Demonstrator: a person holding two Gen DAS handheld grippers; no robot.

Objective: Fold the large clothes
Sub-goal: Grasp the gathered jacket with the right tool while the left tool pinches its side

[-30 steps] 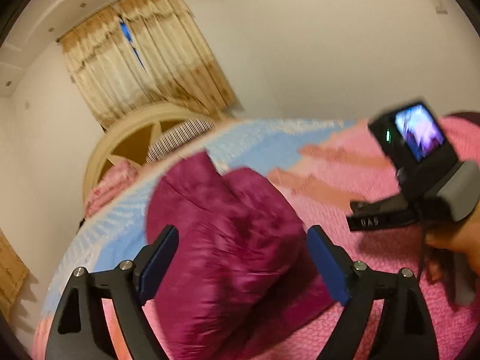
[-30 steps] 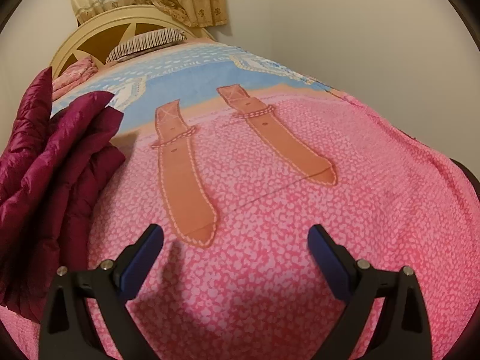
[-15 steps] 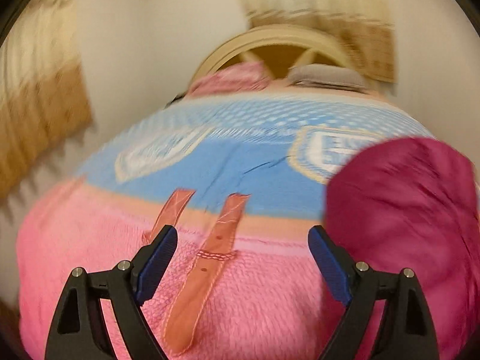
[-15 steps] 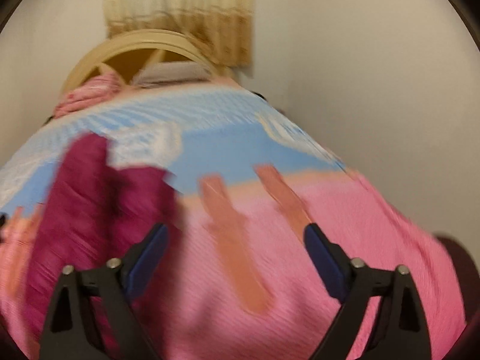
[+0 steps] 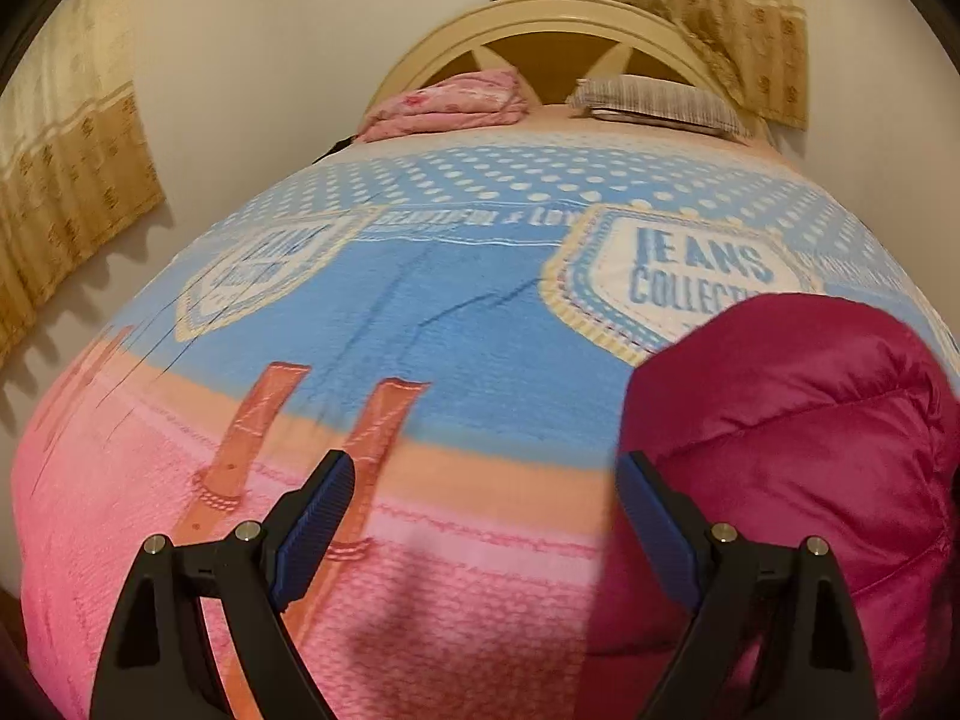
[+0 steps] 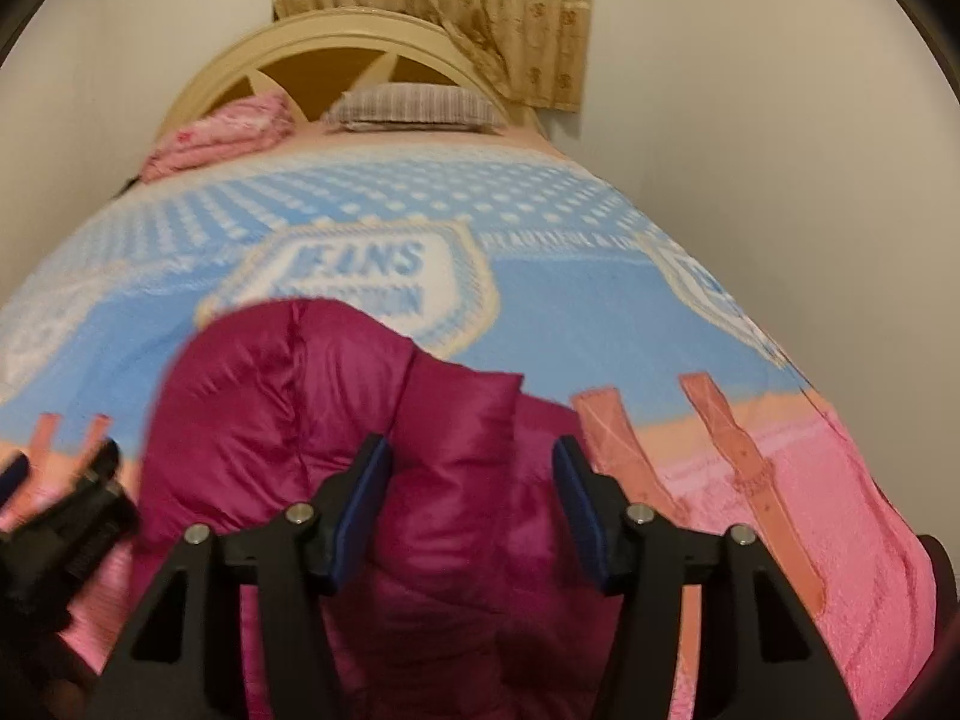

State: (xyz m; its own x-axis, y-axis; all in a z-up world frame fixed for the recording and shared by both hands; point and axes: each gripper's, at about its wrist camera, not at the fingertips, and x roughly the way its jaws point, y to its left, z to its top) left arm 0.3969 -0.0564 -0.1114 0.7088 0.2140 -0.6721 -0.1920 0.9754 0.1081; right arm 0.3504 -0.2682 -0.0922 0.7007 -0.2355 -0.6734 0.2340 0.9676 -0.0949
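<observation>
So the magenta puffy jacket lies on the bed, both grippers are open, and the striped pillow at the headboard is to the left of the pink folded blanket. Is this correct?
Not quite. The striped pillow lies to the right of the pink folded blanket, as both wrist views show. The rest holds: the magenta puffy jacket lies on the bed, and the left gripper and right gripper are open.
</observation>
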